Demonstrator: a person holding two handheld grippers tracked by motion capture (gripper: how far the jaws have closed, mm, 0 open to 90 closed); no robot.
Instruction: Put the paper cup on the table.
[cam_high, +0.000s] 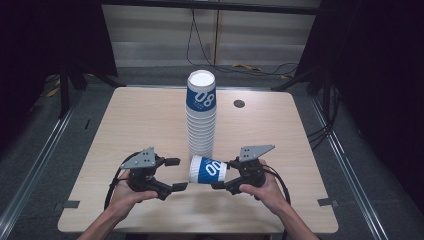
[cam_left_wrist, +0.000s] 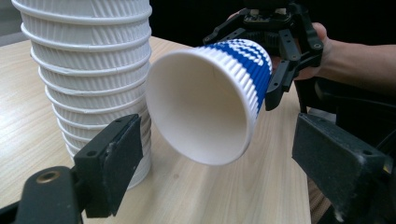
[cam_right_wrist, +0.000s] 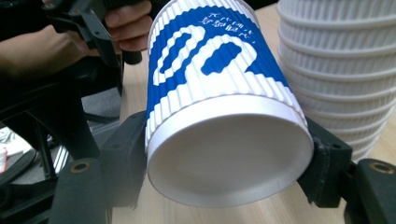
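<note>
The right gripper (cam_high: 218, 175) holds a paper cup (cam_high: 206, 169) on its side, its two black jaws closed against the base end of the cup, one on each flank, as the right gripper view shows with the white bottom of the cup (cam_right_wrist: 231, 156) wedged between them. The cup is white and ribbed with a blue band and white print, and it juts out from the jaws toward the left gripper (cam_high: 176, 174), open mouth leading. In the left gripper view that wide mouth (cam_left_wrist: 201, 107) faces the camera, lifted clear of the table (cam_high: 125, 130), and hangs in front of the left gripper's jaws, roughly between them but farther out. Those jaws stand wide apart and grip nothing. Just beyond the held cup, on the far side from the person's hands, rises a tall stack of cups (cam_high: 201, 115), its top cup bearing the same blue band; the held cup lies close beside the stack's foot.
</note>
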